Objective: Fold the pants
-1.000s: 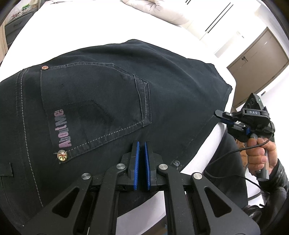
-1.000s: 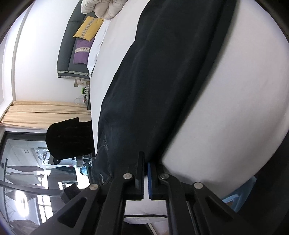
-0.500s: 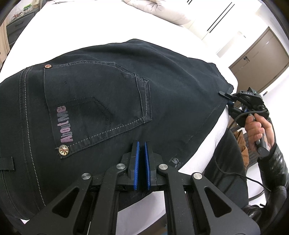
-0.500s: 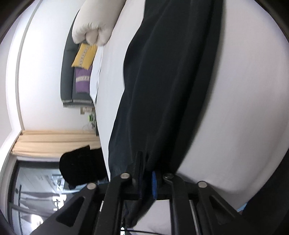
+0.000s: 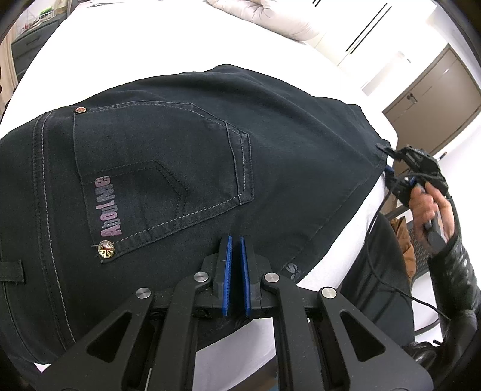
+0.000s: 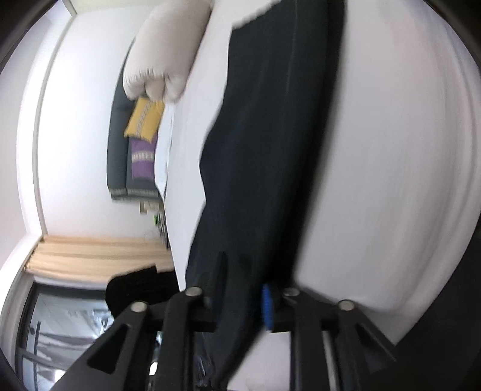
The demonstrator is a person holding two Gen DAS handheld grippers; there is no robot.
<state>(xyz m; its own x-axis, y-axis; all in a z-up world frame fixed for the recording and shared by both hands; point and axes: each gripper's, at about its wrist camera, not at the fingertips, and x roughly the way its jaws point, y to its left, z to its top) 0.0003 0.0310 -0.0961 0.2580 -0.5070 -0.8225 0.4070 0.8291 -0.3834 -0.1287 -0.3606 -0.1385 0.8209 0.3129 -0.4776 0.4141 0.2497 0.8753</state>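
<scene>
Dark jeans [image 5: 180, 156] lie flat on a white bed [image 5: 150, 45], back pocket up with pink lettering. My left gripper [image 5: 236, 240] is shut over the cloth near the jeans' front edge, and no fold shows between its blue pads. At the far right, a hand [image 5: 427, 204] holds my right gripper [image 5: 386, 159] at the jeans' edge. In the blurred right wrist view the right gripper [image 6: 243, 273] has its jaws opening. The jeans [image 6: 264, 150] run between its fingers, and one blue pad [image 6: 266, 300] stands clear beside the cloth.
A pale duvet [image 5: 270, 18] is bunched at the head of the bed [image 6: 390, 150]. A grey sofa with yellow and purple cushions [image 6: 144, 126] stands by the wall. Brown cabinet doors [image 5: 430, 96] are beyond the bed. A black cable trails from the right gripper.
The right gripper has moved up along the bed's edge to the jeans' edge and rolled. Its jaws, shut before, have parted around the cloth. The left gripper has stayed put.
</scene>
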